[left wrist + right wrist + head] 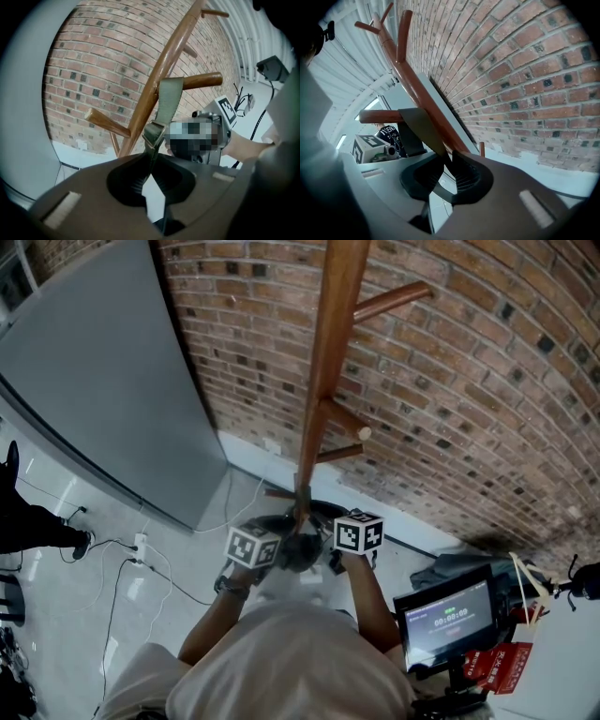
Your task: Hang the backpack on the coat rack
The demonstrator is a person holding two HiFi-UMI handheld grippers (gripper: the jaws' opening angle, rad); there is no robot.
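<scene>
Hanging olive webbing strap (169,101) over peg (201,80) | left gripper (151,168) clamps it | right gripper (446,159) slightly apart around it

Pale short-sleeved shirt (291,667), dark wristwatch (228,586); left hand-held gripper (149,180) and right hand-held gripper (446,172): grey-brown jaws, black ribbed pads (465,176), white cubes with black square markers (359,532)

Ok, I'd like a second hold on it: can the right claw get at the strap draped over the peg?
Likely yes: the strap drops from the peg straight into the right claw, jaws parted, nothing in the way.
</scene>
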